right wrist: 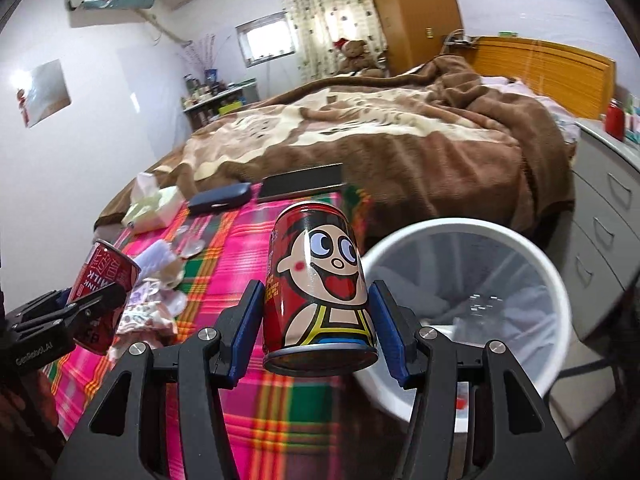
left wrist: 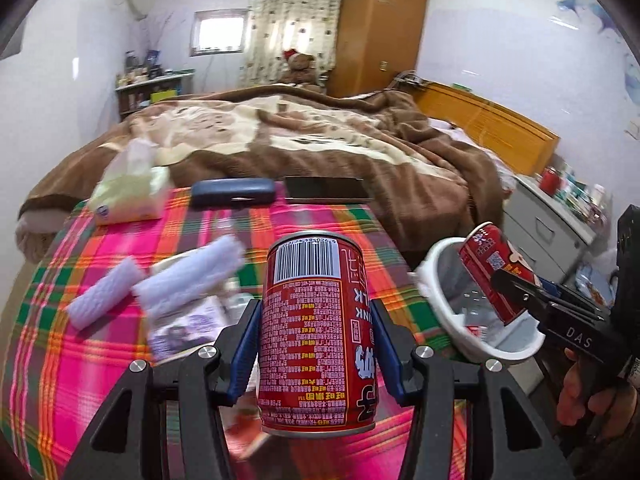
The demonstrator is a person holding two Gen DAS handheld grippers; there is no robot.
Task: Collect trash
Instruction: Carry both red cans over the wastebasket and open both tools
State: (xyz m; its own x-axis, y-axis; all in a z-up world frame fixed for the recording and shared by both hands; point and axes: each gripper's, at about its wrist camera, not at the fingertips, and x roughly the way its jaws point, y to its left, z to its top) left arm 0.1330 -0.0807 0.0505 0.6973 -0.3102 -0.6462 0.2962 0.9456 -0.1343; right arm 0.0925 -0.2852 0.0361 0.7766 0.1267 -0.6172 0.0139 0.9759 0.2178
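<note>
My left gripper (left wrist: 316, 344) is shut on a red milk can (left wrist: 316, 332), held upside down above the plaid-covered table (left wrist: 100, 360). My right gripper (right wrist: 320, 320) is shut on a second red can with a cartoon face (right wrist: 320, 292), held at the rim of a white trash bin (right wrist: 520, 248) with a clear liner. In the left wrist view the right gripper (left wrist: 516, 284) holds its can (left wrist: 492, 272) tilted over the bin (left wrist: 444, 308). In the right wrist view the left gripper (right wrist: 92, 300) and its can (right wrist: 104, 280) are at the left.
White foam wrappers (left wrist: 160, 280), paper scraps (right wrist: 148, 308), a tissue pack (left wrist: 128, 192), a dark case (left wrist: 232, 192) and a phone (left wrist: 326, 189) lie on the table. A bed with a brown blanket (left wrist: 320, 136) stands behind. A grey drawer unit (right wrist: 600, 208) stands right of the bin.
</note>
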